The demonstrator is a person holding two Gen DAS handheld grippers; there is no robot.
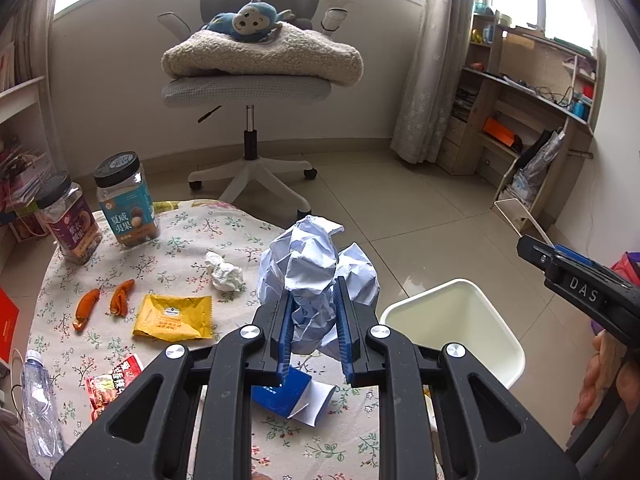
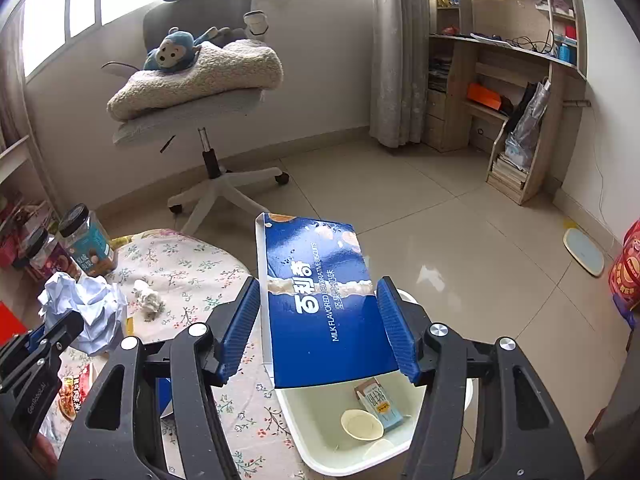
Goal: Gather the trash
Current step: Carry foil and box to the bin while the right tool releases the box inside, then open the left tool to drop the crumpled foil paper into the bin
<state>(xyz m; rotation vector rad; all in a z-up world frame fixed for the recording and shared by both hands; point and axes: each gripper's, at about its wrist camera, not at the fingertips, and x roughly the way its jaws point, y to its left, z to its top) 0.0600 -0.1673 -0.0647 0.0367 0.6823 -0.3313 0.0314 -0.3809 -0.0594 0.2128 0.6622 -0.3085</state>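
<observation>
My left gripper is clenched on a crumpled ball of pale blue paper, its 2 blue pads pressing in from either side, held above the near right edge of the round table with the floral cloth. My right gripper grips a flattened blue biscuit box by its 2 long edges, right over the white bin that stands on the floor just right of the table. Inside the bin lie a small drink carton and a round white lid. On the cloth, left of my left gripper, sit a white tissue wad, a yellow sachet, 2 orange peel pieces, a red snack wrapper and a clear plastic bottle. At the far left of the table stand 2 nut jars. Beyond it is an office chair carrying a blanket and a blue monkey toy.
</observation>
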